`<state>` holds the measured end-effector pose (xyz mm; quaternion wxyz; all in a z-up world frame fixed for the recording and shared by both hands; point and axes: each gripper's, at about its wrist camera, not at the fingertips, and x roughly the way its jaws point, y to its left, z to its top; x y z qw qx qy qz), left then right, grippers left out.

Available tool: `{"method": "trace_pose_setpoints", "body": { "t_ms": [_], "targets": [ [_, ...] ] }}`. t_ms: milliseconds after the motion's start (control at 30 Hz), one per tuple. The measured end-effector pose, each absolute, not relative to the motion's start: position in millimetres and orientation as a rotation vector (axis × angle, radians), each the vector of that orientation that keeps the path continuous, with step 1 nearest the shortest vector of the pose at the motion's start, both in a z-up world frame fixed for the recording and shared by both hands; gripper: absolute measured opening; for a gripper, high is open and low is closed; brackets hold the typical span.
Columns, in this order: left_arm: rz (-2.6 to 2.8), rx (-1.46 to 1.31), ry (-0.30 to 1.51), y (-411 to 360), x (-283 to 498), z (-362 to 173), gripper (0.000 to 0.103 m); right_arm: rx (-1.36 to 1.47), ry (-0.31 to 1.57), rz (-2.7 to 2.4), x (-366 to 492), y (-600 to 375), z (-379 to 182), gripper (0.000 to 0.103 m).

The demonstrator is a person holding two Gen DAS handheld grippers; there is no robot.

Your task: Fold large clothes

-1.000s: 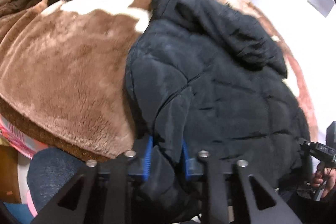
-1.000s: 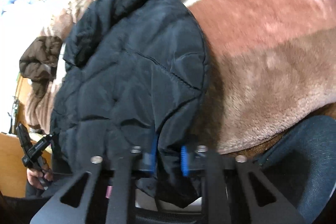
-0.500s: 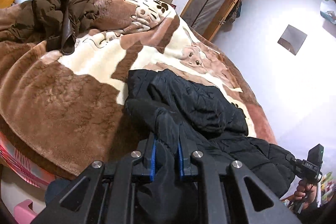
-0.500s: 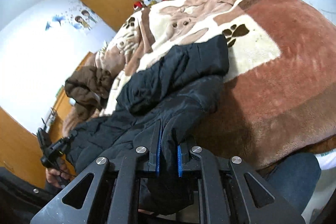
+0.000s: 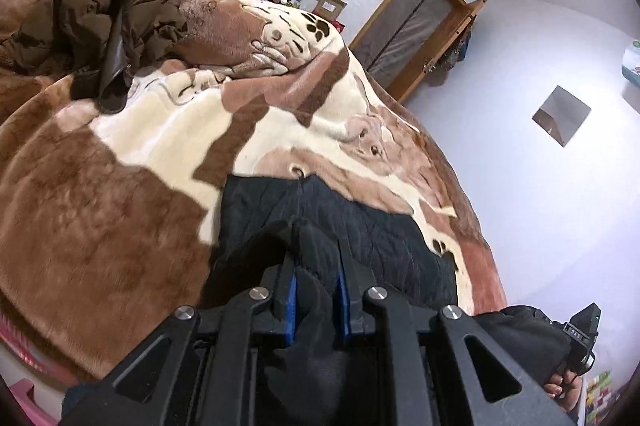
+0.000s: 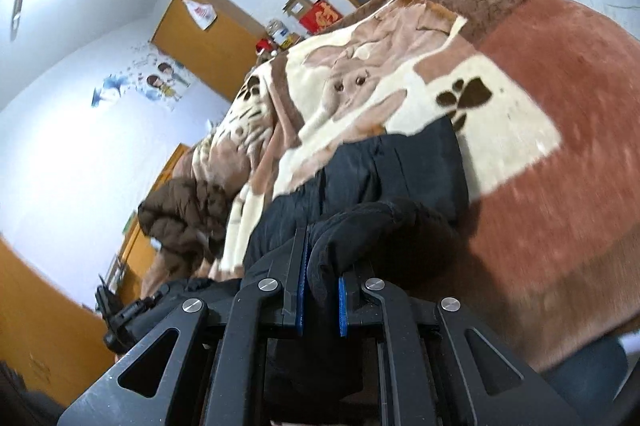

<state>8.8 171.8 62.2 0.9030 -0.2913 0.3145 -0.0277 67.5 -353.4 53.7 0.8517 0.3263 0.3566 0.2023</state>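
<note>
Fabric of the black padded jacket point(image 5: 360, 226) is clenched in both tools: the left gripper point(image 5: 316, 266) and the right gripper point(image 6: 322, 266) each pinch a bunch of its near edge. Compared with a second ago, both have risen, lifting that hem off the brown plush blanket point(image 5: 100, 210) while the far part lies flat. This looks like the start of folding the hem toward the collar.
</note>
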Motion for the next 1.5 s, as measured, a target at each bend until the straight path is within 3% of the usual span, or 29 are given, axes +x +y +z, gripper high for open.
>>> {"method": "trace_pose_setpoints", "body": {
  "t_ms": [233, 433, 633, 800, 867, 933, 1000, 1067, 1233, 1333, 1500],
  "targets": [
    [-0.019, -0.636, 0.707, 184, 98, 47, 0.017, 0.737, 0.829, 0.353, 162, -344, 45, 0.012],
    [0.037, -0.665, 0.827, 193, 174, -8, 0.019, 0.759, 0.975, 0.278, 245, -334, -7, 0.015],
    [0.075, -0.681, 0.926, 196, 217, -63, 0.024, 0.862, 1.062, 0.245, 283, -337, -68, 0.019],
    [0.079, -0.660, 0.930, 191, 228, -72, 0.025, 0.939, 1.051, 0.261, 282, -346, -78, 0.021],
    [0.078, -0.667, 0.934, 192, 229, -70, 0.025, 0.978, 1.039, 0.275, 278, -350, -69, 0.027],
    [0.077, -0.677, 0.943, 193, 229, -67, 0.026, 1.042, 0.988, 0.314, 272, -357, -52, 0.045],
    [0.075, -0.685, 0.947, 194, 230, -64, 0.028, 1.074, 0.931, 0.341, 266, -359, -35, 0.056],
    [0.077, -0.698, 0.944, 194, 230, -59, 0.032, 1.076, 0.888, 0.340, 257, -363, -17, 0.057],
    [0.044, -0.768, 0.856, 200, 220, -29, 0.057, 0.775, 0.725, 0.260, 224, -341, 32, 0.057],
    [0.060, -0.732, 0.804, 200, 217, -11, 0.063, 0.591, 0.713, 0.239, 215, -314, 32, 0.057],
    [0.098, -0.648, 0.746, 203, 211, 10, 0.064, 0.377, 0.799, 0.213, 220, -285, 6, 0.057]
  ]
}}
